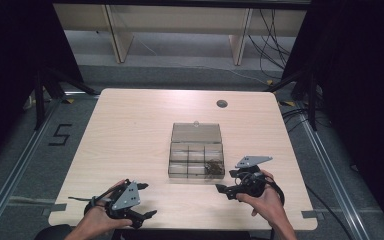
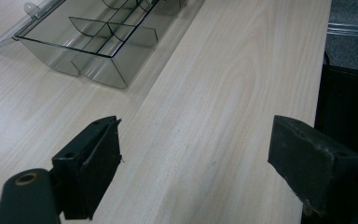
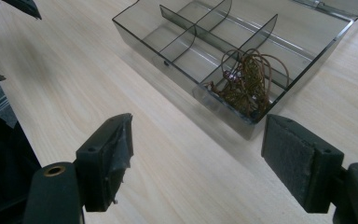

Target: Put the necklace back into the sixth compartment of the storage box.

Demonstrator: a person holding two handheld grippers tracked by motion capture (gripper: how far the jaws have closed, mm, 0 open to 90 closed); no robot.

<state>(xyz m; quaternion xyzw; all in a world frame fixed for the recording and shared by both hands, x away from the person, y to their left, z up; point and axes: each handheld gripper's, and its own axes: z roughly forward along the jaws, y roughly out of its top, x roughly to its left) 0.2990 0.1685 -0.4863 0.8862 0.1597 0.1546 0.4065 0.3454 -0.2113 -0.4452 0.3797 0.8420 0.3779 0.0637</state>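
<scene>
Cord tangle (image 3: 247, 84), brown, already lies in a near corner compartment of the clear divided box (image 1: 196, 156), lid open. Right gripper (image 1: 223, 189) just beside, jaws apart, empty; left gripper (image 1: 150, 215) likewise, well apart. Lid-closing seemingly remains.

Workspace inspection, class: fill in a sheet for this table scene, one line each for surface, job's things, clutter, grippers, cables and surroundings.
Surface: pale wooden table, bare apart from the box; a small round hole near its far edge.
Job's things: clear compartment box, lid laid open on the far side; a tangle of brown cord in the near right corner compartment, the other compartments look empty.
Clutter: nothing seen.
Grippers: left gripper open over bare wood; right gripper open, nothing between its jaws, beside the box.
Cables: black cables on the floor beyond the table.
Surroundings: dark curtains, grey floor, a "5" mark left of the table.
</scene>
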